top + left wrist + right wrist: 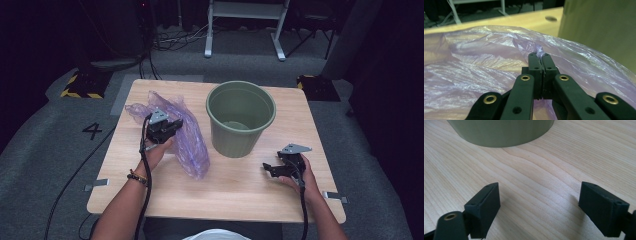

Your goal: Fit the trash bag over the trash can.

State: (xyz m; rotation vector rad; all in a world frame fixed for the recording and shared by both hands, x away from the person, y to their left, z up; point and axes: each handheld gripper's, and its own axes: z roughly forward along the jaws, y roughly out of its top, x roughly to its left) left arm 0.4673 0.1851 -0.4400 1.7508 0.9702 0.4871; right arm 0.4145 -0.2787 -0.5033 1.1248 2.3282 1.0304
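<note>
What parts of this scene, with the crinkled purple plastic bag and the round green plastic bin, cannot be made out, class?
- Crinkled purple plastic bag: its opening is lost in the folds in the high view and left gripper view.
- Round green plastic bin: its top is cut off by the right gripper view's edge.
- Left gripper: in the high view its own body hides the fingertips.

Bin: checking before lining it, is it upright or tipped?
Upright: the bin stands on its base on the table, mouth up.

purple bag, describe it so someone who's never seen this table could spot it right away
On the wooden table, look left of the green bucket. The purple bag lies crumpled there, pinched by the left gripper. It is the one thin, see-through, wrinkled thing; the bucket is rigid and opaque.
</note>
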